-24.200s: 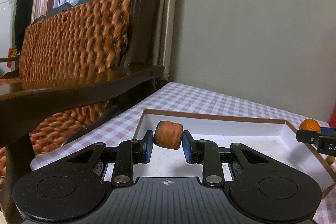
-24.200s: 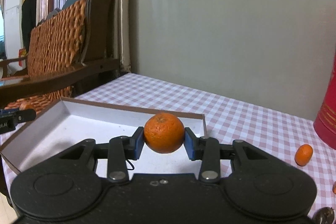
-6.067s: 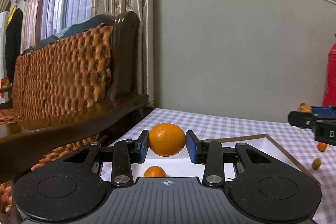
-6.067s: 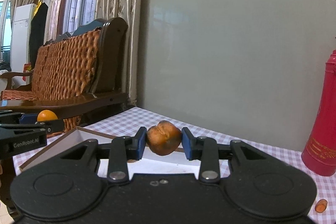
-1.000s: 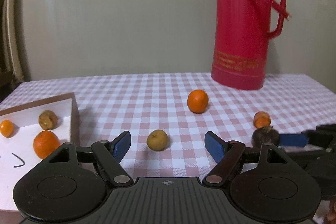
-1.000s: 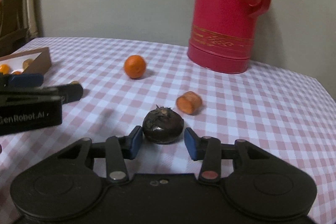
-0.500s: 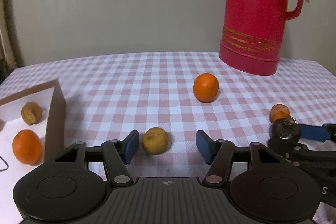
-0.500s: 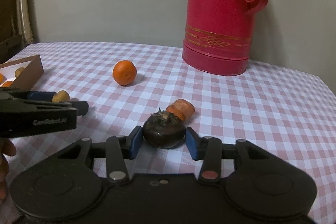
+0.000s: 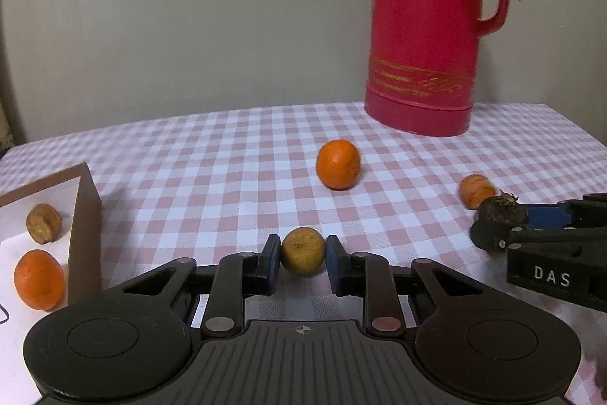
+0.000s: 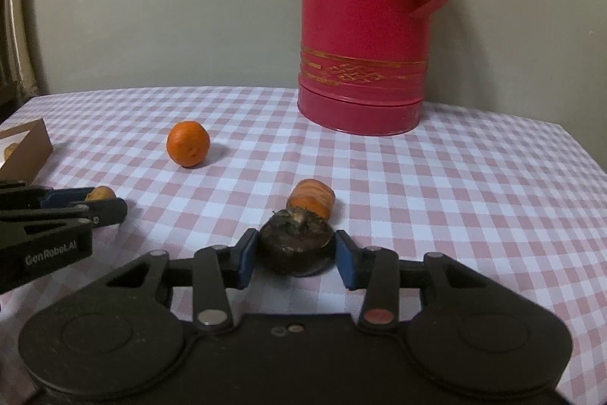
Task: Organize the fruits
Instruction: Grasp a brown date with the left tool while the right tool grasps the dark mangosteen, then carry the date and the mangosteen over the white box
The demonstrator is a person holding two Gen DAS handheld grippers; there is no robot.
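My left gripper (image 9: 303, 255) is shut on a small yellow-brown fruit (image 9: 302, 245), low over the checked tablecloth. The right gripper (image 10: 296, 253) has its blue pads against a dark, almost black round fruit (image 10: 293, 247), and its jaws are closing on it. In the left wrist view that dark fruit (image 9: 501, 213) shows at the right edge. Loose on the cloth lie an orange mandarin (image 9: 337, 164) further back and an orange carrot-like stub (image 10: 312, 200) just behind the dark fruit. At the left stands a brown-rimmed white box (image 9: 86, 211) with a mandarin (image 9: 38, 279) and a brown piece (image 9: 43, 222) inside.
A tall red thermos jug (image 10: 368, 25) stands at the back of the table against the grey wall. The table's right edge (image 10: 584, 154) falls away beyond it. The two grippers sit side by side, close together.
The left jaws have come together from wide apart onto the yellow-brown fruit. The right gripper has kept the dark fruit between its pads and hardly moved.
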